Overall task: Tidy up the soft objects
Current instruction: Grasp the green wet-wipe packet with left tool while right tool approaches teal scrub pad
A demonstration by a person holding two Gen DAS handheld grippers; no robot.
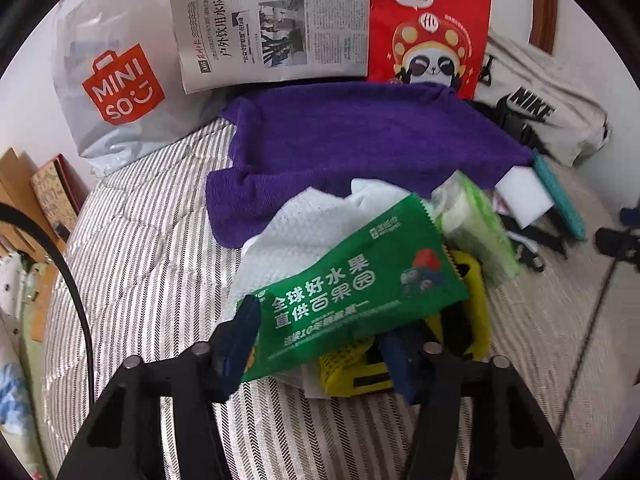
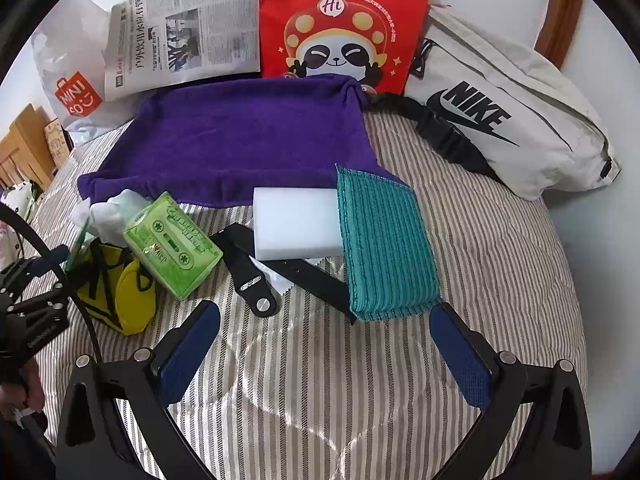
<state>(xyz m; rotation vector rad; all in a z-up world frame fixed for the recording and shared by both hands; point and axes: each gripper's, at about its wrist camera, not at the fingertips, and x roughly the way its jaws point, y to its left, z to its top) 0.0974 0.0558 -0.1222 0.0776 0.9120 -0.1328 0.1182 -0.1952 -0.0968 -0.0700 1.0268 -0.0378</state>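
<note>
My left gripper [image 1: 320,340] stands with its jaws apart around the near end of a green wet-wipe packet [image 1: 352,292], which lies tilted over a white paper towel [image 1: 288,240] and a yellow pouch [image 1: 472,304]; grip unclear. A green tissue pack [image 1: 476,224] sits right of it and also shows in the right wrist view [image 2: 172,244]. A purple towel [image 2: 240,136] lies spread behind. My right gripper [image 2: 324,336] is open and empty above the striped quilt [image 2: 304,392], just short of a teal scrub cloth [image 2: 384,240], a white sponge [image 2: 296,224] and a black strap [image 2: 256,284].
A Miniso plastic bag [image 1: 116,88], a folded newspaper [image 1: 276,24] and a red panda paper bag [image 2: 344,20] lean at the back. A white Nike waist bag [image 2: 520,120] lies at the back right. Wooden furniture [image 2: 24,148] stands at the left.
</note>
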